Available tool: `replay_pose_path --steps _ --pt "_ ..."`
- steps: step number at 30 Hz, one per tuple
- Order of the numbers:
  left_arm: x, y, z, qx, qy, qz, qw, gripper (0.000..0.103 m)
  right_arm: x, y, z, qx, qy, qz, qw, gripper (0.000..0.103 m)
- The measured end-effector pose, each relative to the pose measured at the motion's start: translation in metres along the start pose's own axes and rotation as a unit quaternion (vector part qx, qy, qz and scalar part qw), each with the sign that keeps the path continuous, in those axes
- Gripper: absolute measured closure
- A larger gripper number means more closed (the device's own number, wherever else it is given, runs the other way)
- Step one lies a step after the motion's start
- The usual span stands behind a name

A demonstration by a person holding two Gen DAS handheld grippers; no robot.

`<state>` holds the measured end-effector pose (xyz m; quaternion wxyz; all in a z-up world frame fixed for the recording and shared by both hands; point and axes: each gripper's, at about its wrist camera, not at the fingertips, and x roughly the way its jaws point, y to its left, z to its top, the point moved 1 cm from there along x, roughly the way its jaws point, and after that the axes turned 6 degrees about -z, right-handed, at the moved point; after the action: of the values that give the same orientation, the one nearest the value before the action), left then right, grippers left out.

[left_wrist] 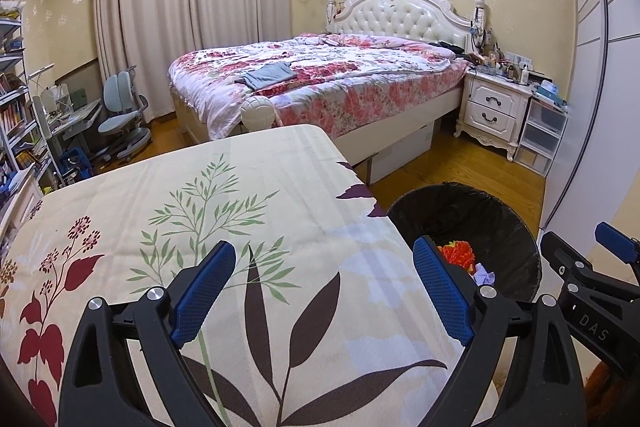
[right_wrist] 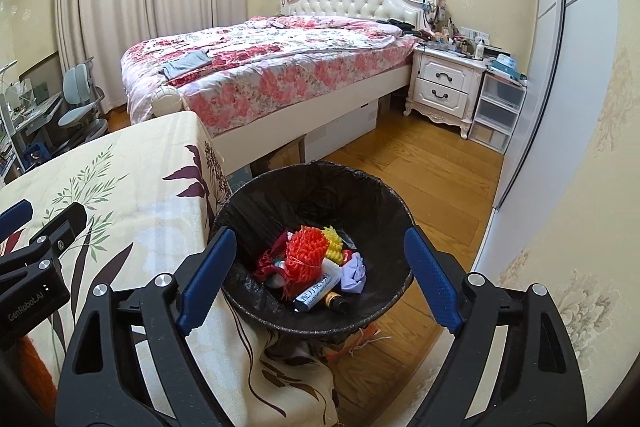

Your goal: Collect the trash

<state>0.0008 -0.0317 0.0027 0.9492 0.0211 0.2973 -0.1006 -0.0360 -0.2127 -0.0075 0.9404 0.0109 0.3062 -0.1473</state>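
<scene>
Both grippers are standing wide apart and carrying nothing: my left gripper is hovering over the floral tablecloth, my right gripper over the black-lined bin just beside the table. Trash is lying inside: red netting, a crumpled tissue, a tube.
</scene>
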Motion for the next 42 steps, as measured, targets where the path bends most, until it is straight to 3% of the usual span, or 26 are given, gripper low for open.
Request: replay_pose_path --steps 42 --pt "-0.014 0.001 -0.001 -0.008 -0.014 -0.001 0.9999 0.013 -0.010 0.004 0.004 -0.003 -0.013 -0.001 1.000 0.019"
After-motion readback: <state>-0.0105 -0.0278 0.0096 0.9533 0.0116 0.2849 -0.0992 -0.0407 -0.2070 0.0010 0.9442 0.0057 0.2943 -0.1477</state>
